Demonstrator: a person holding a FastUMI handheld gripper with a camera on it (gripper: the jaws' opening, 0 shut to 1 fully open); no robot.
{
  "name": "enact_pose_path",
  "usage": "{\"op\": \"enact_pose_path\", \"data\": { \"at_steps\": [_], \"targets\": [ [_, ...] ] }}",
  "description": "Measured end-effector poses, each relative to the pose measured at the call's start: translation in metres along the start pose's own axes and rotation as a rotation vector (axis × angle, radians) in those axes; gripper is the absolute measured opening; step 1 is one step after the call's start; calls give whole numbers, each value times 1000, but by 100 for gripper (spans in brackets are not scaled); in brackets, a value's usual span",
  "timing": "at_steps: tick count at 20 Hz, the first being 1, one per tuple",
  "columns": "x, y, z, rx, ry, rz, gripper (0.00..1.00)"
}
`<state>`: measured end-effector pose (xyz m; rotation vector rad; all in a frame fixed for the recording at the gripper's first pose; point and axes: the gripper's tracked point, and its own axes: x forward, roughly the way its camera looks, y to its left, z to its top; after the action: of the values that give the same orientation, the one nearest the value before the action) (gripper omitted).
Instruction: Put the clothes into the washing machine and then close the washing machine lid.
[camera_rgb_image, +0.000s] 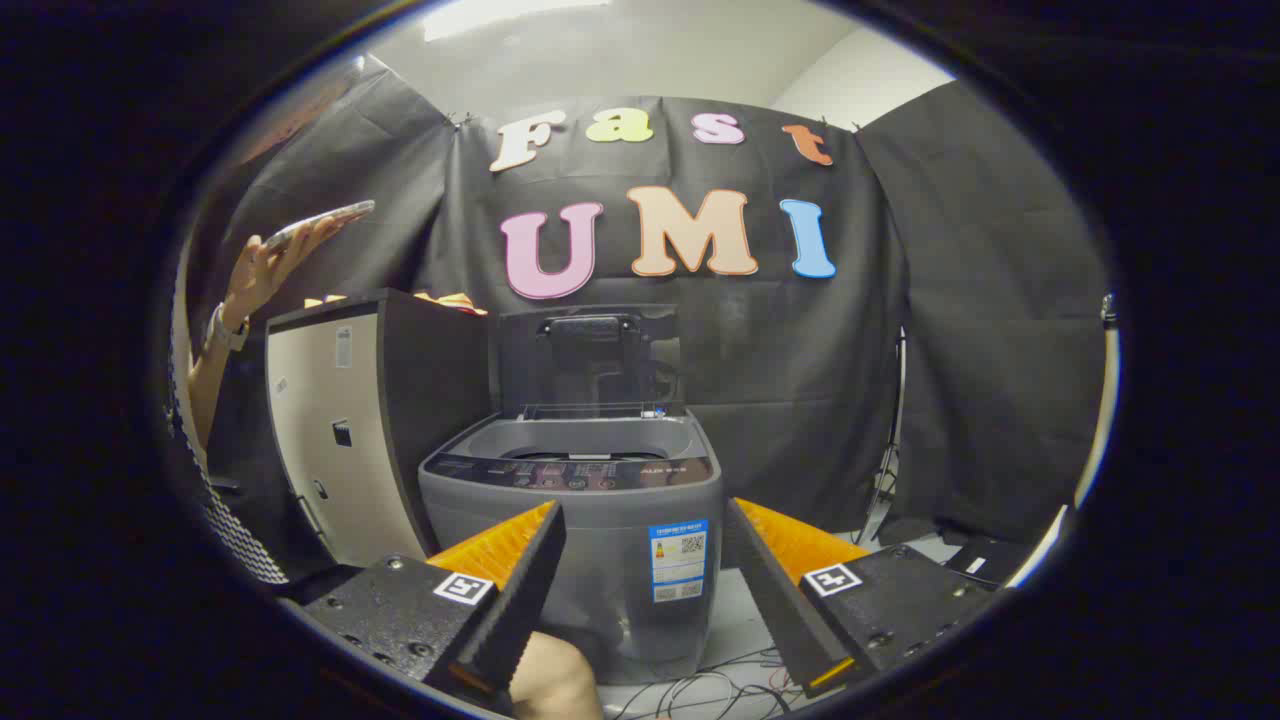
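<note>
Gripper (645, 520) is hovering with fingers spread wide, gripping nothing. Boxy grey washing machine (575, 520) is standing just beyond them, its lid (590, 355) raised upright. Clothes (450, 299) are lying atop the cabinet (340, 420) beside it.

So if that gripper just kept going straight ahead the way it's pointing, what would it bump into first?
Most likely the washing machine. The gripper is open with nothing between its fingers, and the machine's grey front stands directly beyond them, its lid raised. How far off it stands is hard to judge in this view.
</note>
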<state>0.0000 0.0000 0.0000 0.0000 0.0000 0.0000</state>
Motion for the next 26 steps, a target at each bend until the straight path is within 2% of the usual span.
{"op": "enact_pose_path", "data": {
  "at_steps": [26],
  "targets": [
    [1, -1, -2, 4, 8, 0, 97]
  ]
}}
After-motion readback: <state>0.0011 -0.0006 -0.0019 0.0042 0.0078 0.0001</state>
